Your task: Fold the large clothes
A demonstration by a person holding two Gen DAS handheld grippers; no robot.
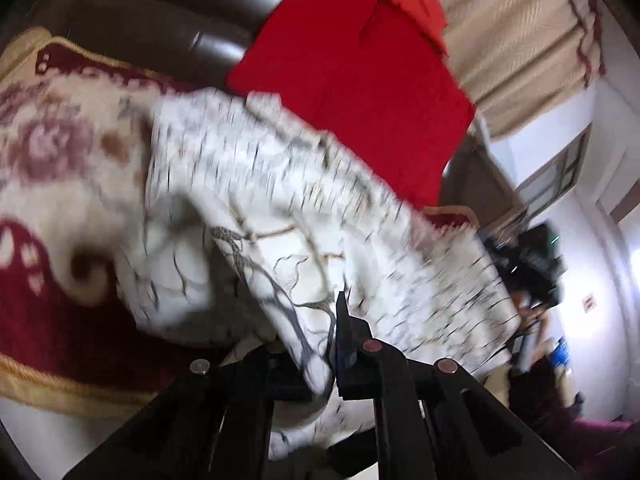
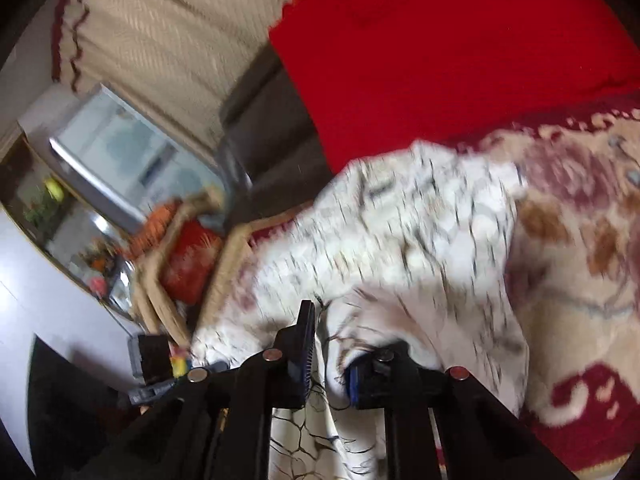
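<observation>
A large white garment printed with black branches and birds hangs in a blurred fold above a red and cream floral blanket. My left gripper is shut on its lower edge; cloth covers the left finger. In the right wrist view the same white garment drapes over the blanket. My right gripper is shut on a bunched edge of it, with cloth hanging down between the fingers.
A red cushion leans on a dark brown leather sofa back, also in the right wrist view. Beige curtains and a window stand behind. A wicker stand sits by the sofa end.
</observation>
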